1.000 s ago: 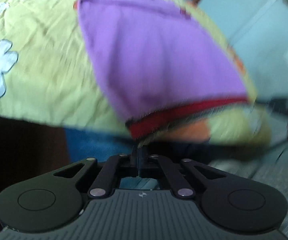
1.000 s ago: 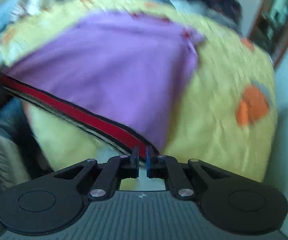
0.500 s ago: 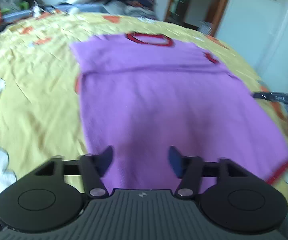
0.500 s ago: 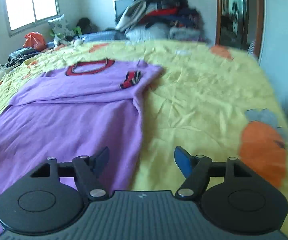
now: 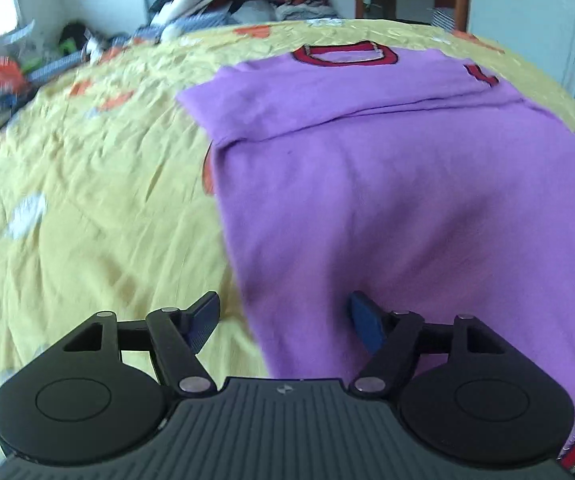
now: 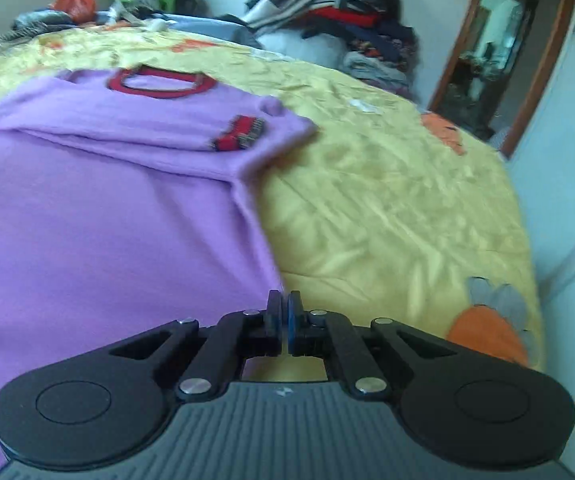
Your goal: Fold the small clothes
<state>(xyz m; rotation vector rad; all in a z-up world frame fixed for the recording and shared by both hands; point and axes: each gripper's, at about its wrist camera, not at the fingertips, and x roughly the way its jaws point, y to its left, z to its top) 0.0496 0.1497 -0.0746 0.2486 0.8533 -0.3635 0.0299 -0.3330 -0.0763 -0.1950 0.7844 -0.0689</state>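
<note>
shirt (image 5: 407,200): purple, lying flat on the bed (image 5: 87,200), hem at the near edge
left hand-held gripper (image 5: 283,320): just been opening, spread over the side edge, nothing pinched
right hand-held gripper (image 6: 284,316): just snapped together at the other edge; can't tell if cloth is caught
tip: I'd pinch both edges evenly before folding

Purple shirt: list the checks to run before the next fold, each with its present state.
1. Shirt lies flat on the bed: ok.
2. Collar at the far end, uncovered: ok.
3. Sleeve cuff folded in onto the shirt: ok.
4. Left gripper open, jaws just widened, astride the shirt's side edge, gripping nothing: ok.
5. Right gripper just closed, shut at the opposite edge: ok.
6. Cloth pinched in the right gripper: cannot tell.
</note>
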